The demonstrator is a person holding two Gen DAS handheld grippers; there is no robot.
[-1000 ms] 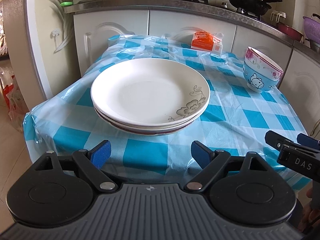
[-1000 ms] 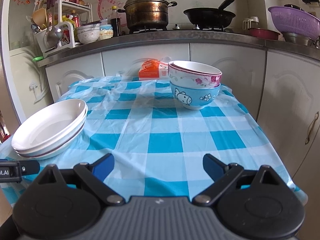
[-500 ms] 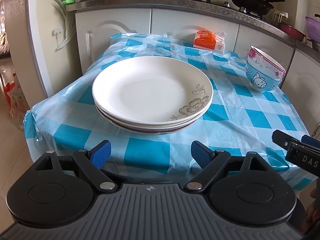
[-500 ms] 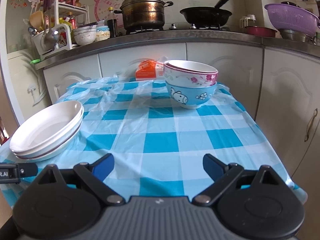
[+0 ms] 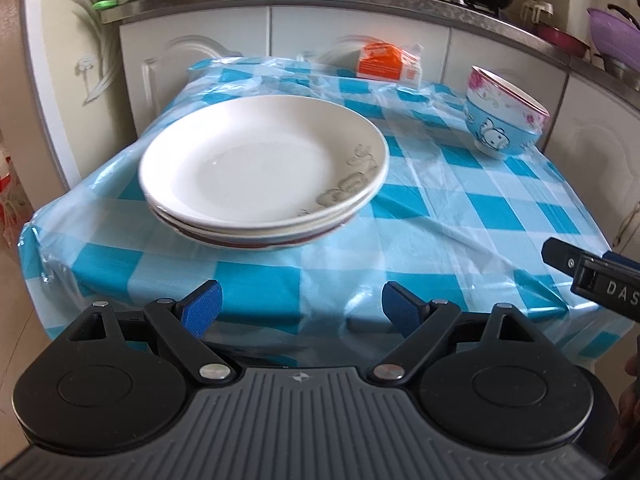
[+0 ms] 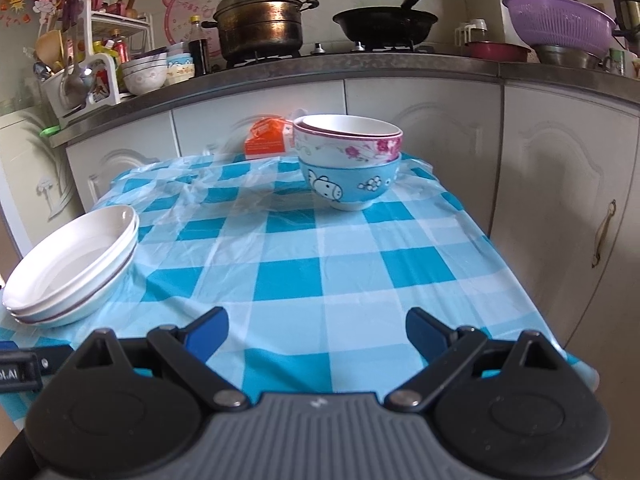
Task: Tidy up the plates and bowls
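A stack of white plates point(image 5: 264, 168) sits on the near left of the blue checked table; it also shows in the right wrist view point(image 6: 76, 268). Stacked bowls, pink-flowered on a blue one point(image 6: 348, 164), stand at the far right, also in the left wrist view point(image 5: 504, 120). My left gripper point(image 5: 298, 306) is open and empty, off the table's front edge before the plates. My right gripper point(image 6: 316, 330) is open and empty over the front edge, well short of the bowls. Its finger shows in the left wrist view point(image 5: 592, 276).
An orange carton point(image 6: 268, 140) lies at the table's back edge behind the bowls. White cabinets point(image 6: 440, 128) stand close behind and right of the table. The counter above holds a pot point(image 6: 260, 24), a wok point(image 6: 384, 24) and a purple colander point(image 6: 560, 20).
Both grippers have drawn back and lifted slightly from the table; the plates and bowls look farther off. Nothing on the table has moved.
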